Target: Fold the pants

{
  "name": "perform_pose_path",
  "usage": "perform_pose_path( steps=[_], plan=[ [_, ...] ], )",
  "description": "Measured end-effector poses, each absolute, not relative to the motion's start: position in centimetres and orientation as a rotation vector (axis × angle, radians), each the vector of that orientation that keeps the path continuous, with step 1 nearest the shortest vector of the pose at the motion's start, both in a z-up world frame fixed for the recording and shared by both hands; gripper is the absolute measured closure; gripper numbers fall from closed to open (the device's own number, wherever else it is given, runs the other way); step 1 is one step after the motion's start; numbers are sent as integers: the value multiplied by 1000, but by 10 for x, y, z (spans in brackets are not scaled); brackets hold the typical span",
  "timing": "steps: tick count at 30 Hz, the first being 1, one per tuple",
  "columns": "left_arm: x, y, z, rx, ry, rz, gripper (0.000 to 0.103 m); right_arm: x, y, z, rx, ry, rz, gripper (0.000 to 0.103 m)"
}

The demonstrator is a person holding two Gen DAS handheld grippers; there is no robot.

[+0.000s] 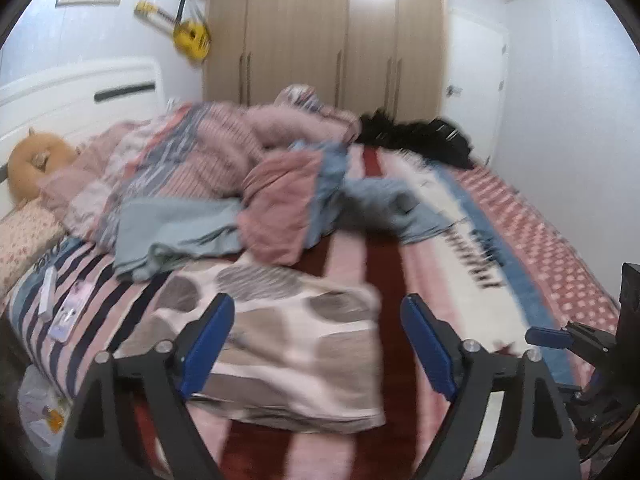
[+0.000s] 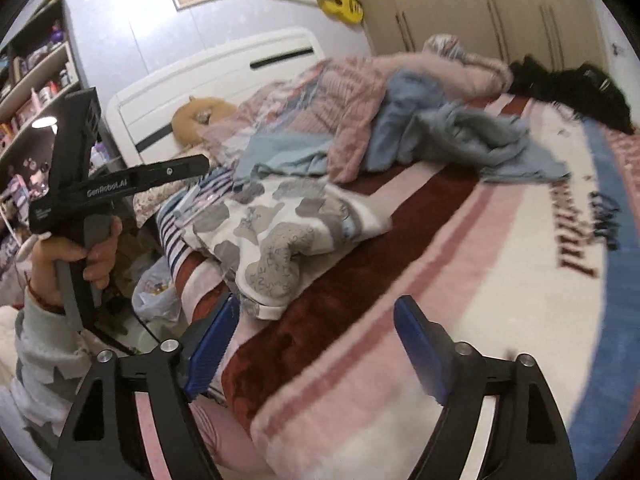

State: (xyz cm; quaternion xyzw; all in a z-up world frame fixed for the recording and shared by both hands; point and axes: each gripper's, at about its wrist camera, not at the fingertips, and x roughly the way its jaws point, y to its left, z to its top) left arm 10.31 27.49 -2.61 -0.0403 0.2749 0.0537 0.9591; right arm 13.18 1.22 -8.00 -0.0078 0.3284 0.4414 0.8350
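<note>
Here, folded patterned pants [image 1: 276,344] lie near the bed's [image 1: 500,280] left edge, just ahead of the spread, empty left gripper [image 1: 316,344]; the right gripper [image 2: 316,344], also spread, sits farther right

Beige wardrobe [image 1: 320,32], white headboard [image 1: 80,92], shelving [image 2: 36,72], pale walls [image 1: 560,80].

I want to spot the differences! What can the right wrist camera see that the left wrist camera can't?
Only the right wrist view shows the hand holding the left gripper, a star-patterned sleeve and cluttered shelves. Only the left wrist view shows a white door beside the wardrobe. Both show the folded patterned pants on the striped bed cover, the heap of clothes, the yellow toy guitar, the orange plush, and open, empty grippers.
</note>
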Motion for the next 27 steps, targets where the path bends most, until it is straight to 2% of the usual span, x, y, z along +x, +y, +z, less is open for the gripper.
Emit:
perform_pose_path(
  steps=[7,12,20,27],
  plan=[
    [55,194,-1,-78,347,69,9,79,-64,-36,-53,462,759,11],
    [28,148,-3,-91,260,40,8,35,-104,-15,-104,318,620,1],
    [12,106,-11,-95,241,14,6,0,-137,-5,-132,250,443,1],
    [10,102,-11,-97,241,-2,6,-10,-148,-2,-143,242,408,1]
  ],
)
